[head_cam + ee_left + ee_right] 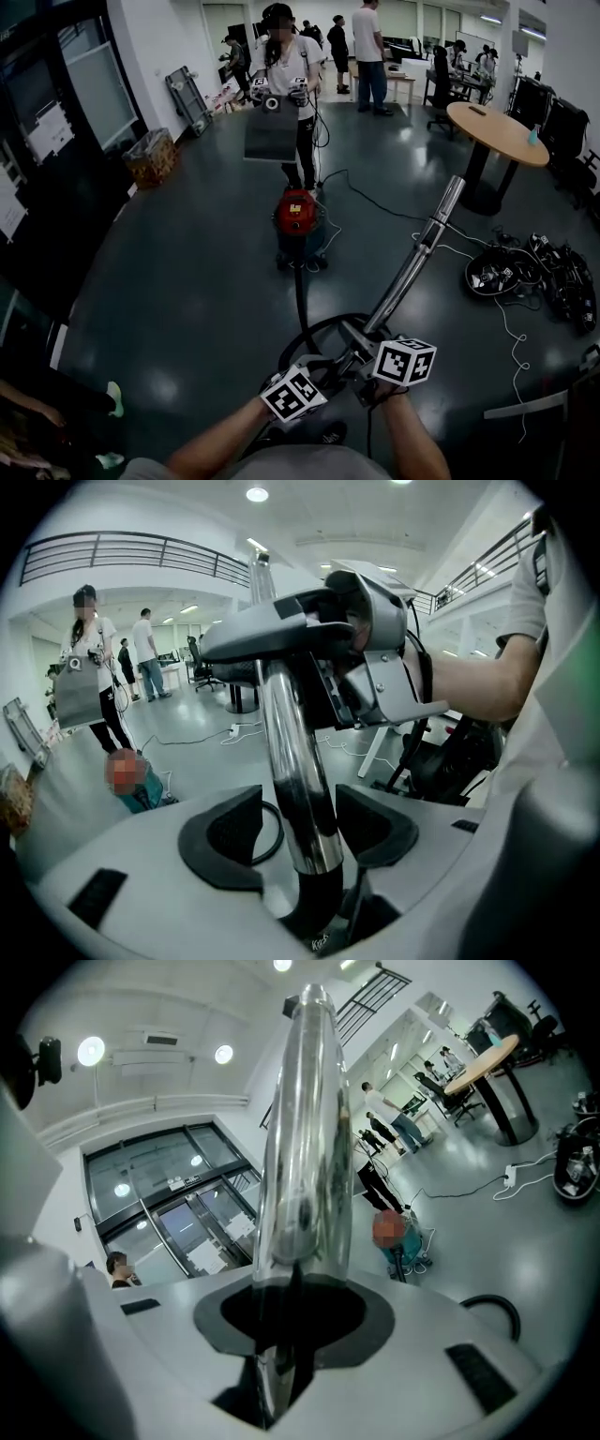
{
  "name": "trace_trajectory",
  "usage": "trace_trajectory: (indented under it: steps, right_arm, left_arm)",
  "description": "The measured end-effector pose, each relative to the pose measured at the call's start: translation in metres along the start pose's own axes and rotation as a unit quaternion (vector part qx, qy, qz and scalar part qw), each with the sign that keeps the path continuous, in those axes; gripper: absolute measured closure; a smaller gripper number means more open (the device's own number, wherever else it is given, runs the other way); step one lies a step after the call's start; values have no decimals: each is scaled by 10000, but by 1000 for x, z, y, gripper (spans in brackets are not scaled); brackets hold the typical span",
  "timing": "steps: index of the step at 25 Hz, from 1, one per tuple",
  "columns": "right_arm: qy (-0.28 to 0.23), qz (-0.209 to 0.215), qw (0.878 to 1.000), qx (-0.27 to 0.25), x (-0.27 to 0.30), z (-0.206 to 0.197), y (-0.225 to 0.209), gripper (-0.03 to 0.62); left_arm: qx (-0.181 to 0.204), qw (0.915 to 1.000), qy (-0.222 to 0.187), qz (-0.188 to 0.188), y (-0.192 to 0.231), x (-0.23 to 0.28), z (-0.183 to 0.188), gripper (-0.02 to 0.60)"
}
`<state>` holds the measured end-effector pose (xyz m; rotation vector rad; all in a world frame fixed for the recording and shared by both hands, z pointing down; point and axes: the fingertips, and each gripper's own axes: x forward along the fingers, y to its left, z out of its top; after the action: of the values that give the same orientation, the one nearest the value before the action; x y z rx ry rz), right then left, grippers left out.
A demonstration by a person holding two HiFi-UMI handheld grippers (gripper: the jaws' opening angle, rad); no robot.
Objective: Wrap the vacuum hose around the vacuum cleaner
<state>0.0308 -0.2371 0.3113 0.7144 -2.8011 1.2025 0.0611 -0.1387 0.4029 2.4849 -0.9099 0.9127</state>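
Between the open fingers (225, 841) of the left gripper (302, 836), a chrome wand (295, 761) passing straight through, left pad clearly off the metal, right pad close beside it, no squeeze to be seen. Higher on the same wand, the right gripper (292, 1321), fingers (347, 1316) closed round the tube and gripping it. From the left gripper view, visible as a grey body clamped across the tube, with a bare forearm behind. From the head view, both grippers low and close to the body, side by side, marker cubes uppermost, wand slanting up and away to the right. Black hose (301, 286) leaving the wand's lower end, curling in a loop below the grippers, then running straight along the dark floor (169, 281) to the vacuum (298, 220). Vacuum upright mid-room, red top over a teal drum, well apart from the grippers, hose not yet wound round it. Just behind the vacuum, a person (298, 70) standing with a grey flat thing (272, 136) held in front; what kind of thing, impossible to tell. Off to the right, a tangle of cables (525, 272) on the floor, well apart from hose and vacuum. More people farther back in the room, too small to describe.
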Motion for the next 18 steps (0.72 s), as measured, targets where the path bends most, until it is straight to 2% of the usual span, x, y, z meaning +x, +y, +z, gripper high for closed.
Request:
trace_trajectory:
  steps: [4,10,15,18]
  right_arm:
    - [62,-84,9999,-137,-9,7,-16,488]
    - [459,-173,9979,-419,-12,6,-30,488]
    - [971,-190,9921,-765,-11,-9,-31,488]
    - [1375,-284,9846,-1041,-6,-19,-29,488]
  left_arm:
    - [87,9996,269,-62,-2,-5,-6,345]
    - [275,9986,176,412,33,-33,3,347]
    - [864,9941,-92,646,55,-53,42,348]
    - [1354,9879,-217,721,61,-62,67,350]
